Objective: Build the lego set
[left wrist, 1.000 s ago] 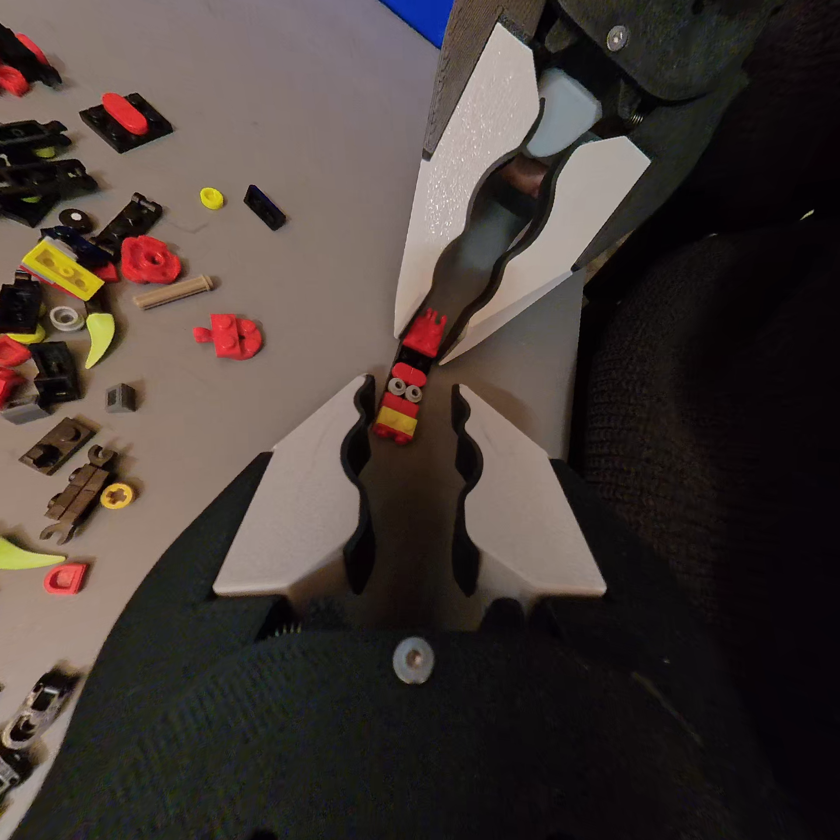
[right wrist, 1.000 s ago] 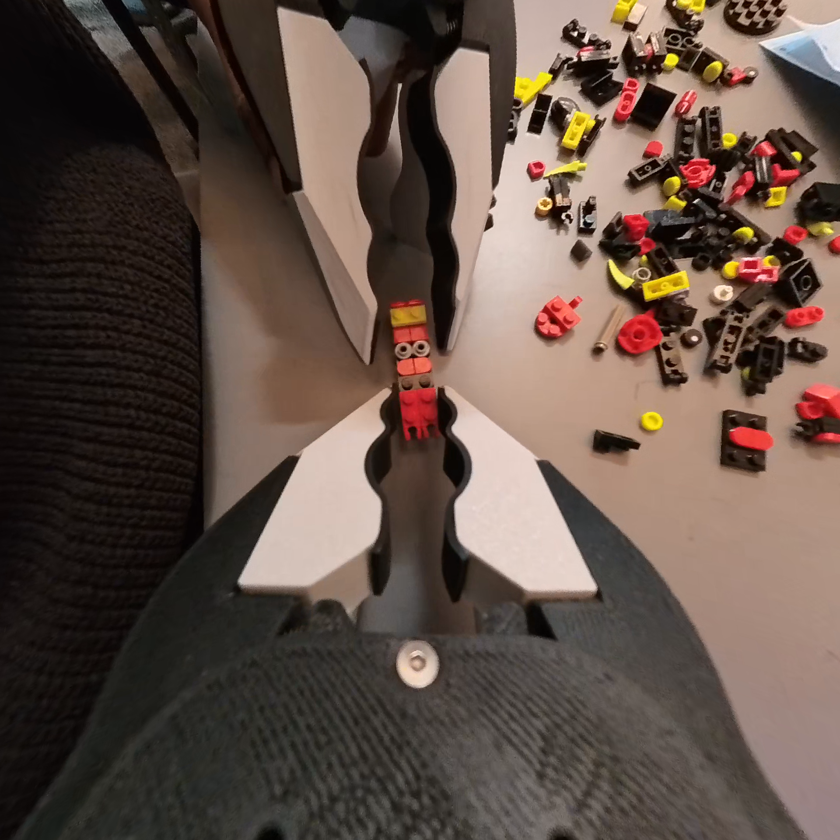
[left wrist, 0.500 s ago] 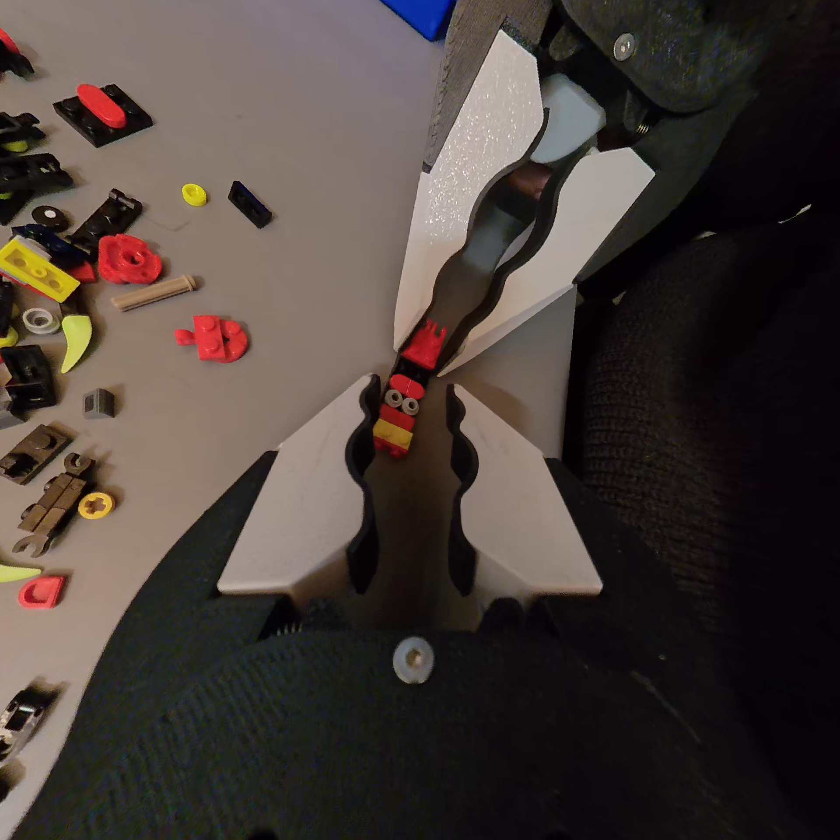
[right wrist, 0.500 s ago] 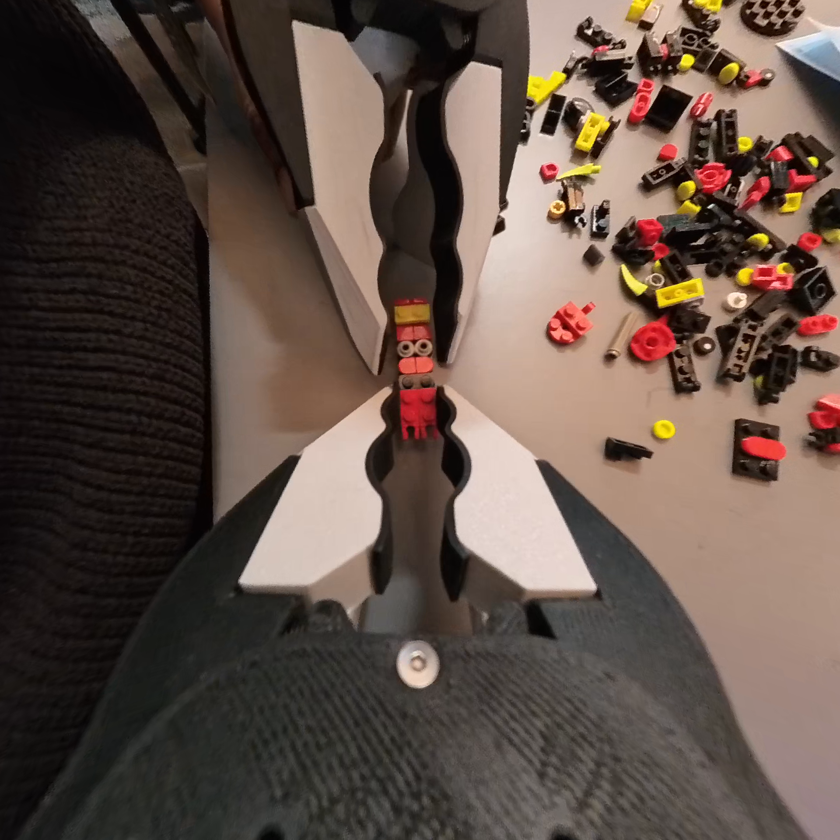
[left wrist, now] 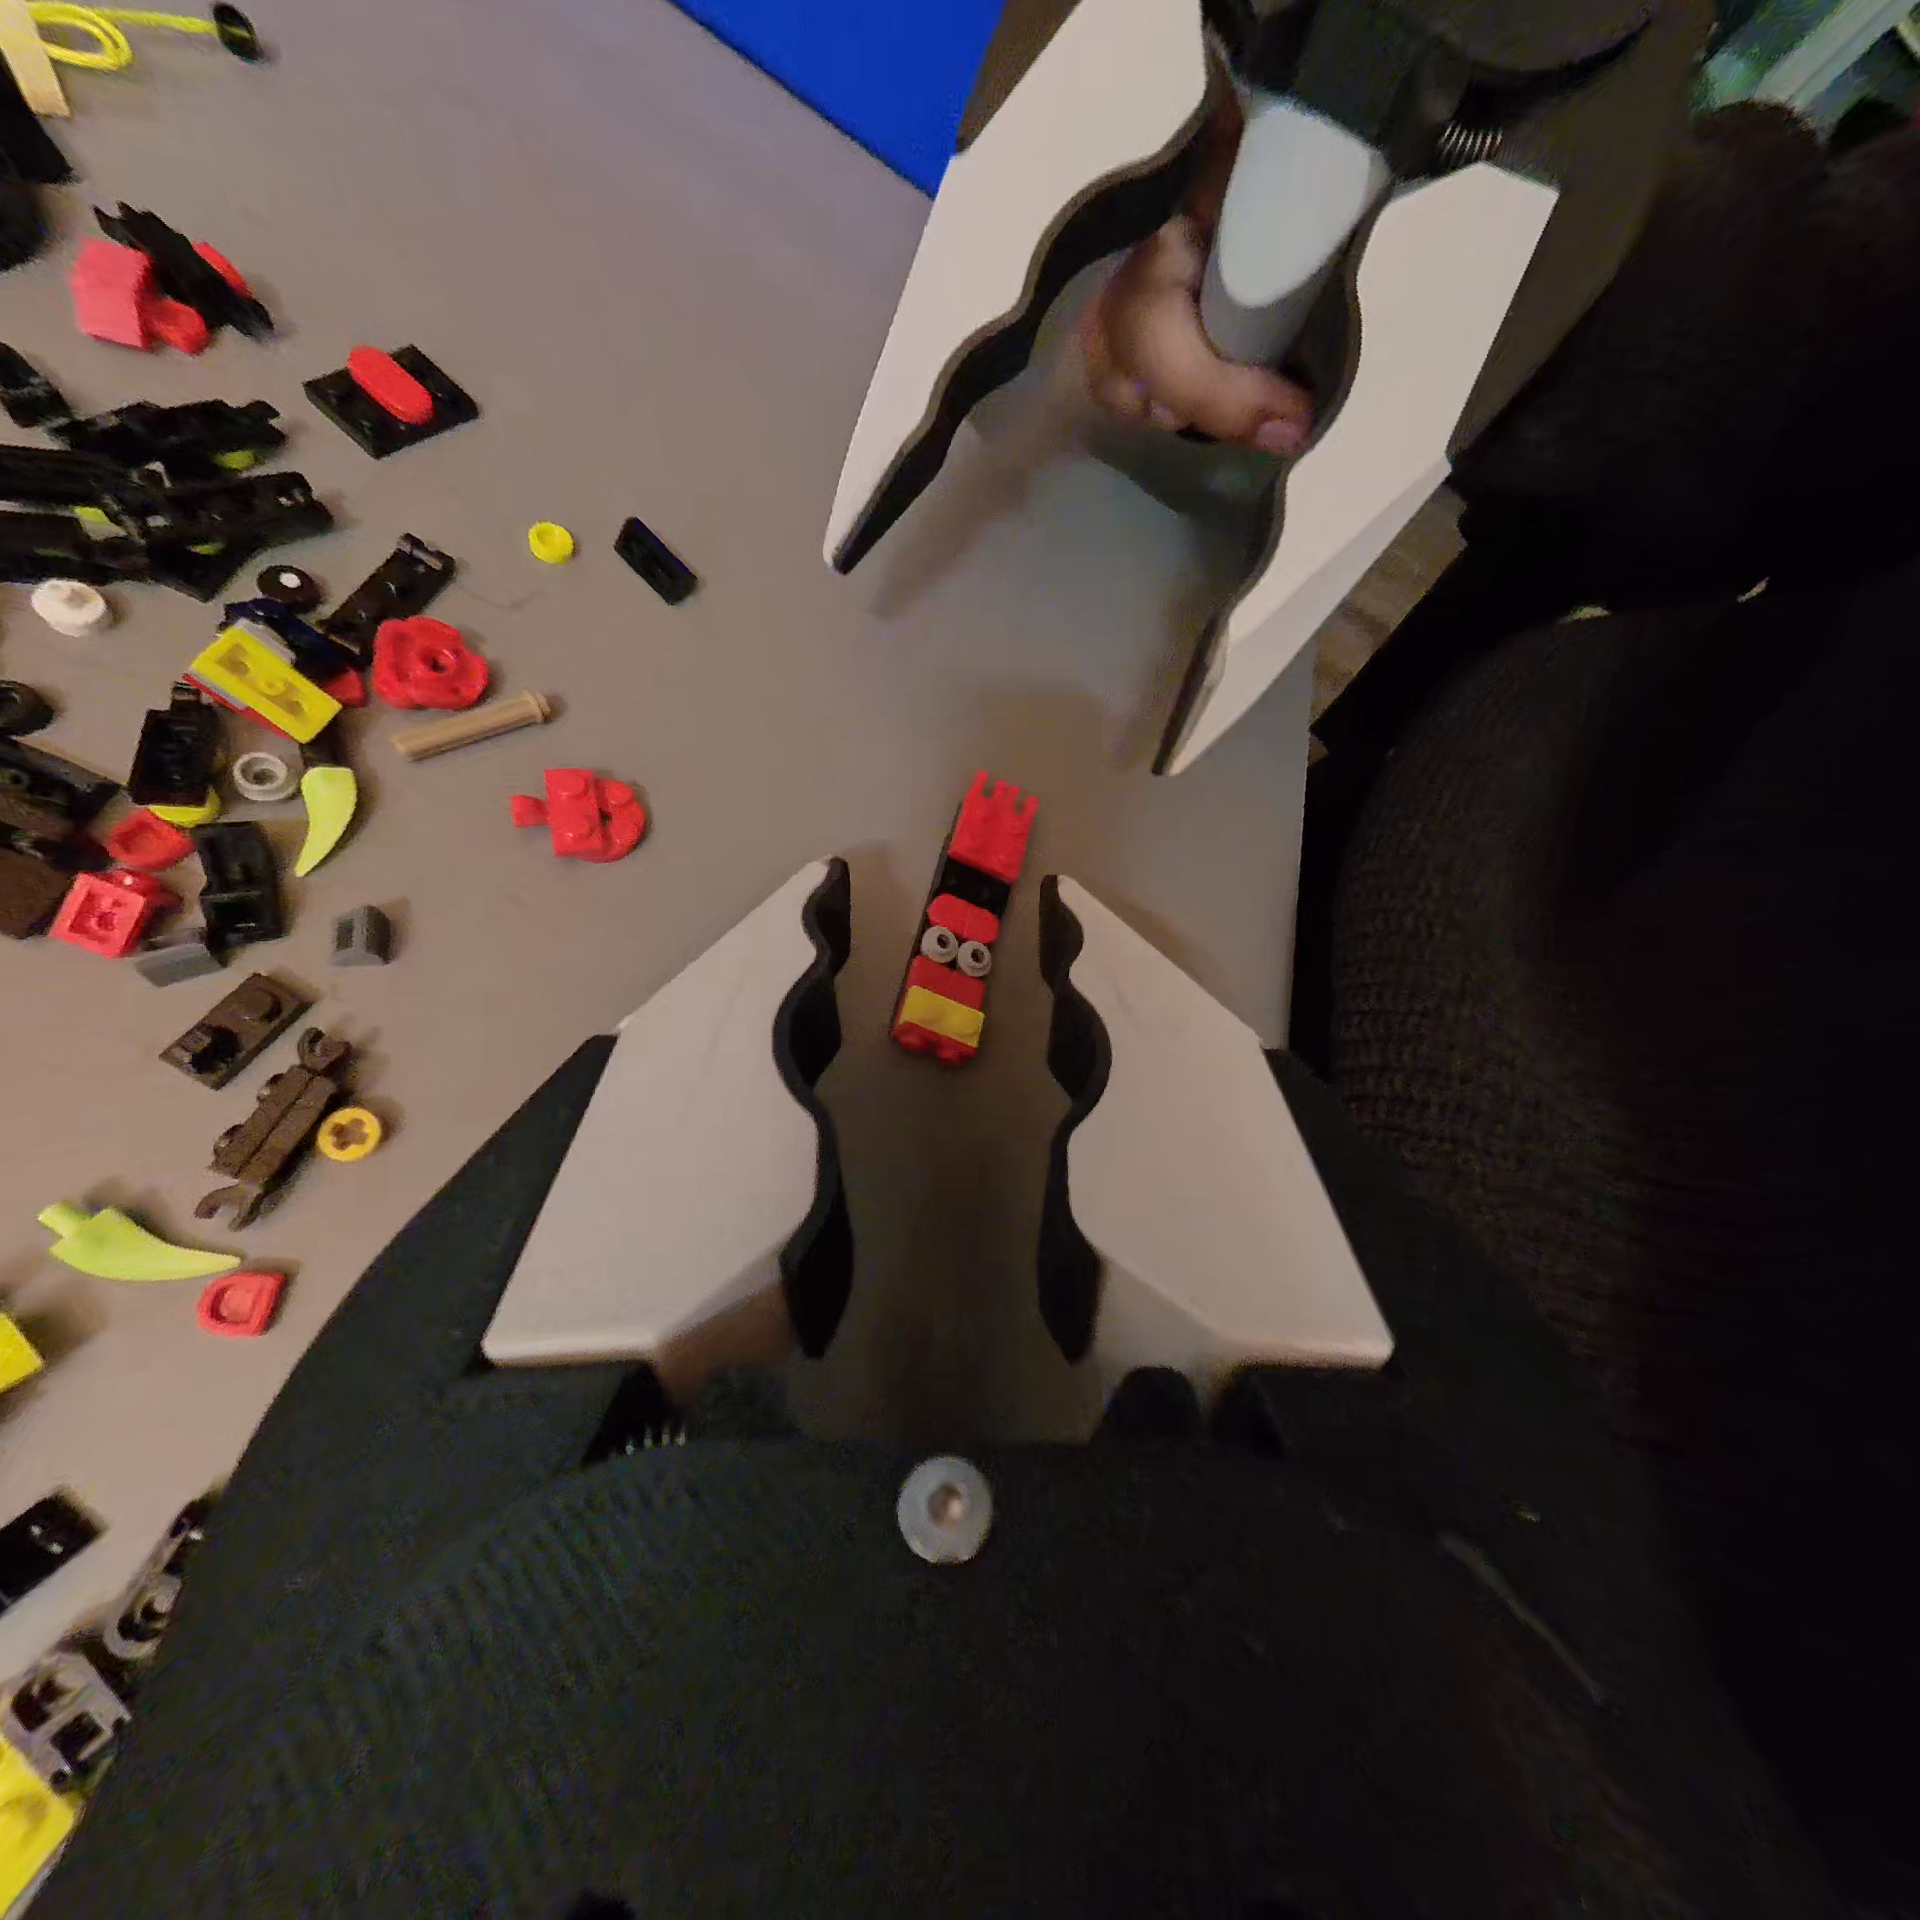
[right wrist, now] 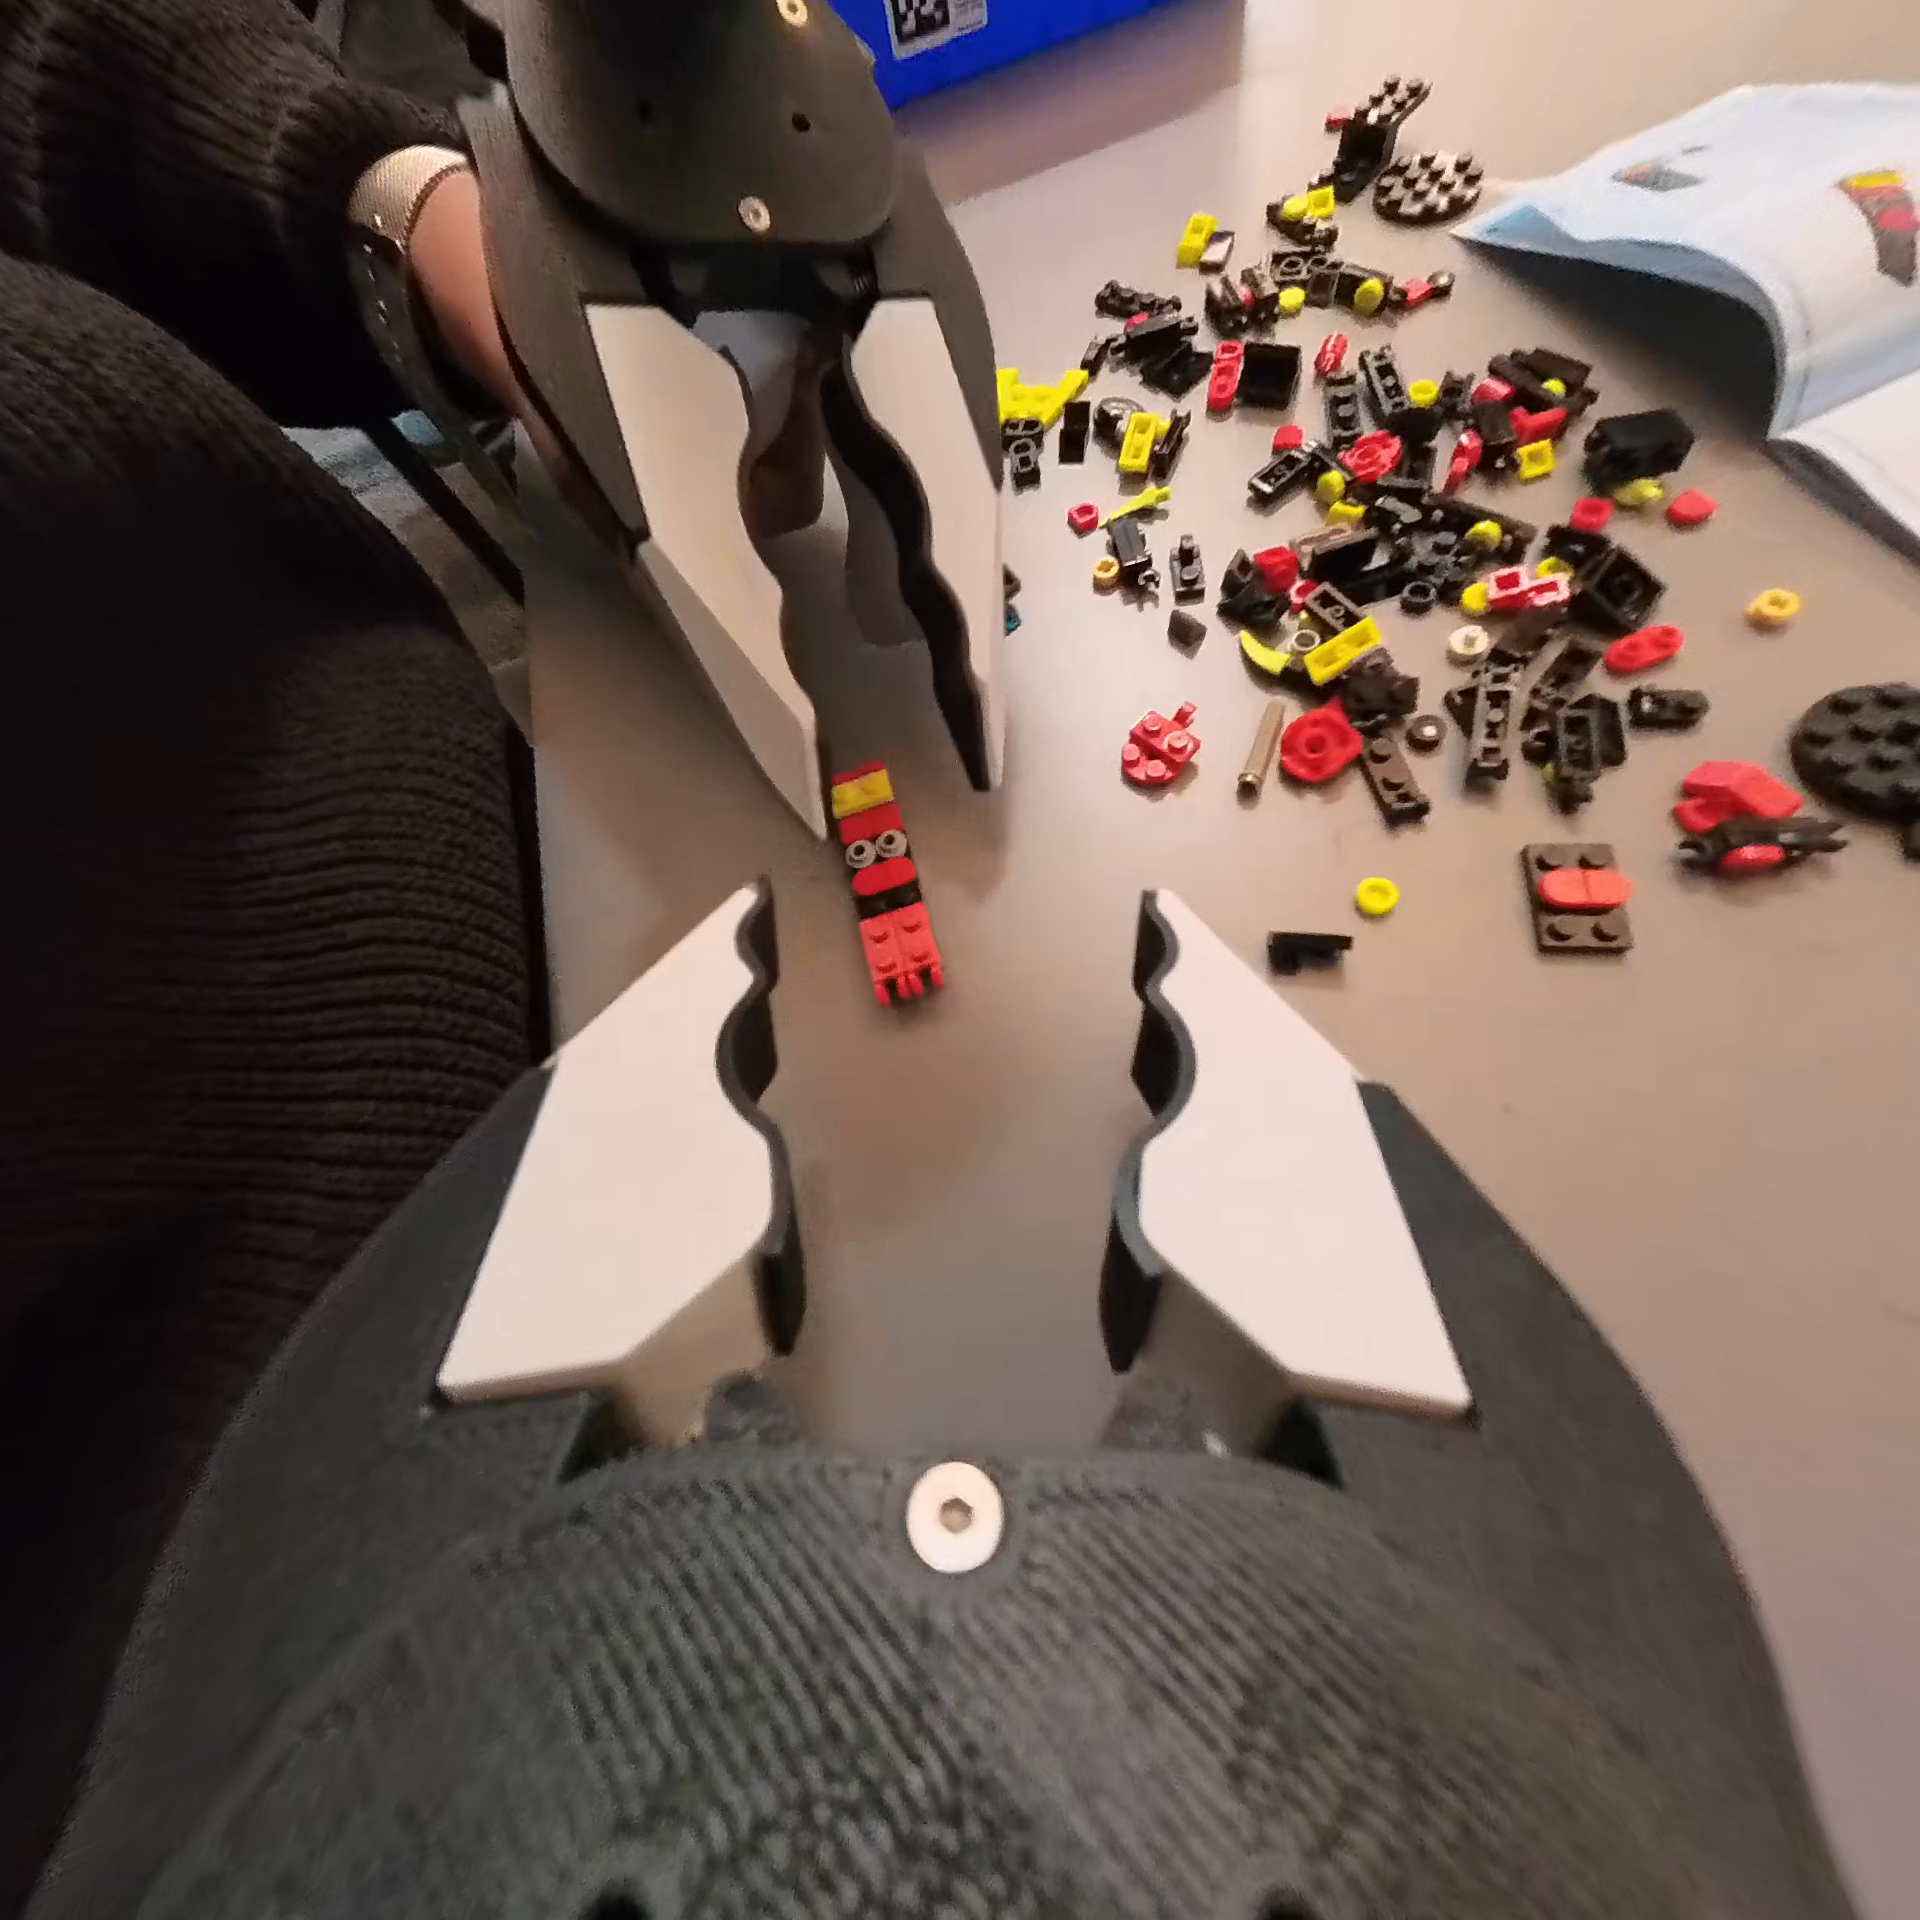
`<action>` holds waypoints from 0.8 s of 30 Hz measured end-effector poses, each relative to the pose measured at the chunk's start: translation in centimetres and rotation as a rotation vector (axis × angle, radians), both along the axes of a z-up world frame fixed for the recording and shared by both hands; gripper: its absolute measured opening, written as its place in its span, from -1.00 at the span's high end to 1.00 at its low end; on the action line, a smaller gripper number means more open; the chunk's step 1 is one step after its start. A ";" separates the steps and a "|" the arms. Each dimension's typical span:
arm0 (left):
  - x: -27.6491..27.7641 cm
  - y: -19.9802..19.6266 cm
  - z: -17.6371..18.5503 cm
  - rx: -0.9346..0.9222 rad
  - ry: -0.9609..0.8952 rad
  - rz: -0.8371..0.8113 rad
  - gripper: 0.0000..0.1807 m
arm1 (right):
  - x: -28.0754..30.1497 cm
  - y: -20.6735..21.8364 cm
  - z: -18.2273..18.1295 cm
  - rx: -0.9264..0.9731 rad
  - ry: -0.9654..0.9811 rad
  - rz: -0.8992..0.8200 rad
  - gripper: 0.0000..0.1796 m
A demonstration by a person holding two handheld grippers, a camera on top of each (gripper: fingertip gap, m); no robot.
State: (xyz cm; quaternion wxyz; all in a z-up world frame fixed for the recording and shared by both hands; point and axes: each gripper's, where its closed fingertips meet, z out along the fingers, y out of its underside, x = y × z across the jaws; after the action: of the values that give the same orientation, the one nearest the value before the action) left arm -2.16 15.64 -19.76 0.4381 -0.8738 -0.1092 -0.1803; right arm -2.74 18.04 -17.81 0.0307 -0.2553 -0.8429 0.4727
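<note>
Small red/black/yellow lego assembly (left wrist: 961,920) lies flat on the grey worktop (left wrist: 644,260), held by neither gripper; left gripper (left wrist: 943,883) has jaws apart w/ the assembly's yellow end lying between the tips, not touching either finger; its red clawed end pokes out past the tips toward the right gripper (left wrist: 997,665). Right gripper (right wrist: 951,904) jaws wide, wider than the left's; in right wrist view the assembly (right wrist: 885,883) sits just ahead of its left finger (right wrist: 644,1122), off-centre in the gap, apart from both; left gripper (right wrist: 904,790) opposite, tips straddling the yellow end. Loose lego pile (right wrist: 1434,540) spreads to the right of the right jaws, well apart; red rounded plate (left wrist: 582,816) and tan pin (left wrist: 473,727) lie left of the left jaws, near; black plate w/ red oval tile (right wrist: 1579,899) right of right jaws; instruction booklet (right wrist: 1766,239) beyond the pile, far right.
</note>
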 end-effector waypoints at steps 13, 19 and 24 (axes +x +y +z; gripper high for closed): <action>0.0 0.0 1.4 0.099 -0.081 -0.025 0.42 | -1.9 2.5 -1.1 0.193 0.125 -0.111 0.34; -0.7 -0.1 0.8 0.076 -0.074 -0.001 0.42 | -1.8 2.4 -1.4 0.160 0.066 -0.112 0.36; -1.2 -0.1 0.7 0.076 -0.076 0.021 0.42 | -1.7 2.4 -1.6 0.153 0.049 -0.109 0.37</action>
State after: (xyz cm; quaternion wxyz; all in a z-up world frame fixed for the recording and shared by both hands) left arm -3.38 15.49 -19.05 0.4685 -0.8479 -0.1280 -0.2126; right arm -4.48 20.42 -19.37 0.0964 -0.2860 -0.8603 0.4109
